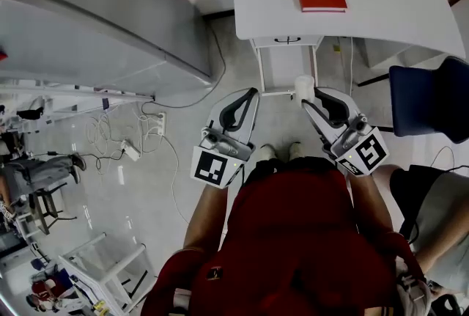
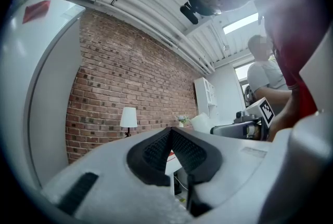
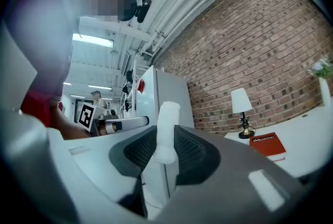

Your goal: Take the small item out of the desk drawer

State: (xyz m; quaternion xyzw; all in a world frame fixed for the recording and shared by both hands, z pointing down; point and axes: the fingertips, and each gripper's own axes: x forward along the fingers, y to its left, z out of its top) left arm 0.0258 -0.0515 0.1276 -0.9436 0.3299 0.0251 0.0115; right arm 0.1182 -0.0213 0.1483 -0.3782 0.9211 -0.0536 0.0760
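Note the small white cylindrical item clamped upright between the ribbed pads of the right gripper, evidently already lifted clear on the near side of the white desk drawer front, and the left gripper closed tip to tip, empty, apparently idle.

Bright, even white light fills all three views. Ceiling strip lights glow in the right gripper view, and a ceiling panel in the left gripper view is blown out. In the head view the white counter looks nearly washed out, with soft shadow beneath its near edge. Both gripper views bow strongly and blacken at the corners. The red sleeve is blurred, perhaps from closeness.
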